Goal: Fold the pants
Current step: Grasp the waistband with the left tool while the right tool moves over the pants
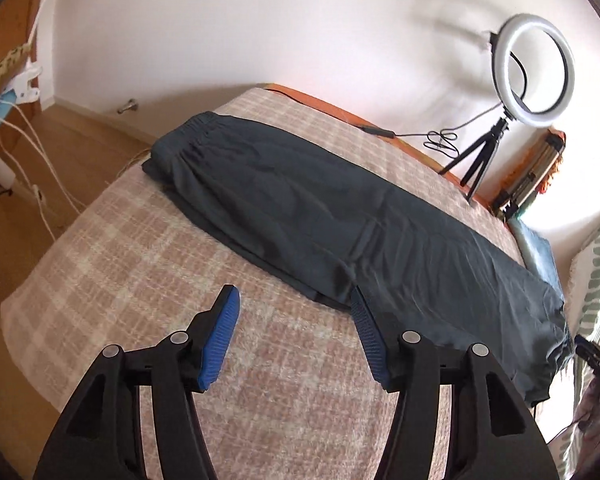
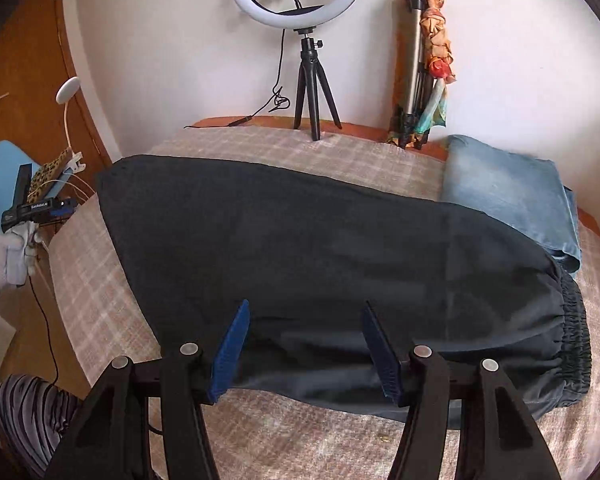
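Observation:
Dark pants [image 1: 340, 216] lie flat and lengthwise on a bed under a plaid blanket [image 1: 148, 280]. One end has a gathered elastic band [image 2: 576, 340]. In the left wrist view my left gripper [image 1: 294, 300] is open above the blanket, with its right fingertip at the pants' near edge and nothing between the fingers. In the right wrist view my right gripper [image 2: 306, 312] hangs open over the near part of the pants [image 2: 320, 240], pinching no cloth. There the left gripper [image 2: 40, 208] also shows at the bed's left end, held by a gloved hand [image 2: 14, 260].
A ring light on a small tripod [image 2: 312, 80] stands at the bed's far edge against the wall. Folded blue jeans [image 2: 508, 196] lie by the pants at the far right. A folded stand with a scarf [image 2: 420, 68] leans on the wall. Cables and wooden floor [image 1: 40, 184] lie left.

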Demonstrator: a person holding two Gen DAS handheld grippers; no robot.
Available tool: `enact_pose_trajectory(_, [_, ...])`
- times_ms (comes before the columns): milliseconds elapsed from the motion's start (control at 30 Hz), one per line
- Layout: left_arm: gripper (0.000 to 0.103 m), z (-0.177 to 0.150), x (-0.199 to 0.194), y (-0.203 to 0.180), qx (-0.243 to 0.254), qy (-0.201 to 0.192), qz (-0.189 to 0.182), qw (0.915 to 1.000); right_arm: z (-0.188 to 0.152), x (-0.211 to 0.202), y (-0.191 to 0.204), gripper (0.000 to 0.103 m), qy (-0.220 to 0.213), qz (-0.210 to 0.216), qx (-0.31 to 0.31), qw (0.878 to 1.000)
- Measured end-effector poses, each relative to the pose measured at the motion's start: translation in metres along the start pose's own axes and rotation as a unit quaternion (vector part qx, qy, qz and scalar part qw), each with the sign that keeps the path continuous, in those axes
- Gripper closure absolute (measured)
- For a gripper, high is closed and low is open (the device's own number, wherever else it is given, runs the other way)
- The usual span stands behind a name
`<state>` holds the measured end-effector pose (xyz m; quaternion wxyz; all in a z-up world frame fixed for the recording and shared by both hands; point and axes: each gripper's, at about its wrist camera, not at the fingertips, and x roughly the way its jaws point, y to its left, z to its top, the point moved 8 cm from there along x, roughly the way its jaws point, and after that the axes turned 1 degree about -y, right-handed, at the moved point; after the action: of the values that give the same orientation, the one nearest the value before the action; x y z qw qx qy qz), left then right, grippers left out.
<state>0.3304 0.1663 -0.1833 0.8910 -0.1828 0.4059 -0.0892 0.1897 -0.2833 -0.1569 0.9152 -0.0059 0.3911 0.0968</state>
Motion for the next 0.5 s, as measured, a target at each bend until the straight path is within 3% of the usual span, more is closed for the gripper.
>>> enact_pose_trajectory(167, [0.045,0.032,0.021,0.046,-0.118,-0.015,-0.019,0.9928,0.025,0.031,0.045,0.042,0.006,0.025,-0.032,0.999])
enact_pose_trajectory(300, [0.045,0.054,0.035,0.064,-0.138,-0.03,-0.003,0.99,0.042,0.053,0.074,0.042,0.016,0.038,-0.058,0.997])
enact_pose_trajectory(500, [0.045,0.068,0.054,0.089,-0.184,-0.039,-0.01,0.982,0.07,0.081,0.113,0.042,0.025,0.058,-0.091,0.994])
